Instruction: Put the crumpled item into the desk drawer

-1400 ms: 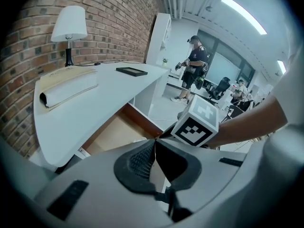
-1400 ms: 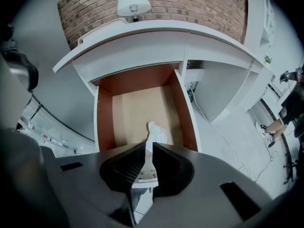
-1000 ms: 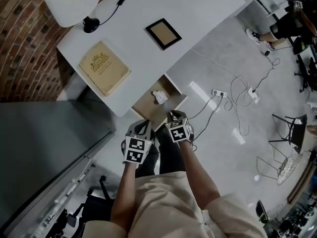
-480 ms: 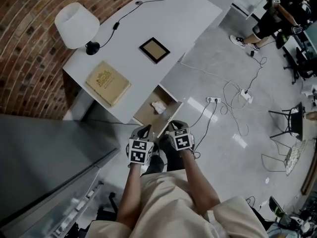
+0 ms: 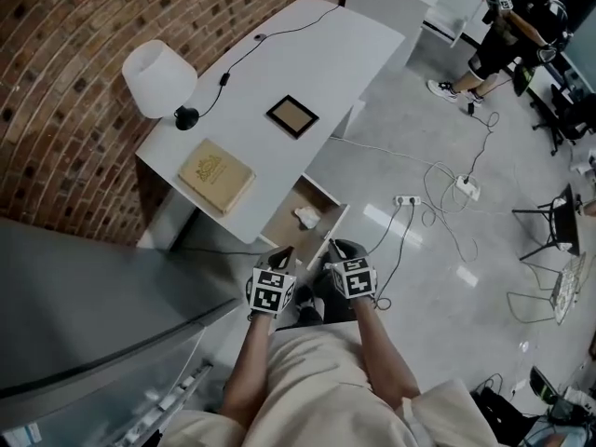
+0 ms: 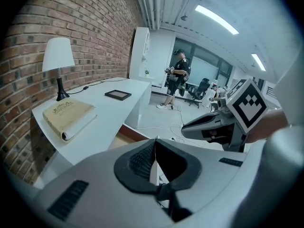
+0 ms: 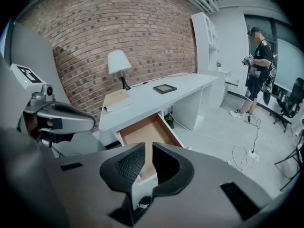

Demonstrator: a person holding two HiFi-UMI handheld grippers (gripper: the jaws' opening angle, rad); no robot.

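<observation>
From the head view I can see the crumpled item [image 5: 306, 217] lying inside the open drawer [image 5: 281, 234], on its wood-coloured bottom, roughly mid-way along. It is a small white wad, lumpy and uneven with creased folds, and nothing is touching it. The drawer is pulled out from under the front edge of the white surface [image 5: 307, 59].

Both claws are held close to my body, just short of the drawer front and clear of it. The left claw [image 5: 281, 257] has its jaws together at the tips, with nothing pinched between them. The right claw [image 5: 332, 249] is just beside it. Its jaws stand a narrow slit apart, and through that slit I see only the drawer bottom, so it is carrying nothing. From the right gripper view the wad itself is hidden behind the jaws.

On the surface a tan book [image 5: 216, 175] lies near the drawer end, a white-shaded lamp [image 5: 158, 77] stands by the brick wall [image 5: 65, 82], and a dark-framed square panel [image 5: 292, 115] lies further along. Cables and a power strip [image 5: 407, 200] lie on the grey floor, and a person [image 5: 507, 26] stands well apart at the far end of the room.
</observation>
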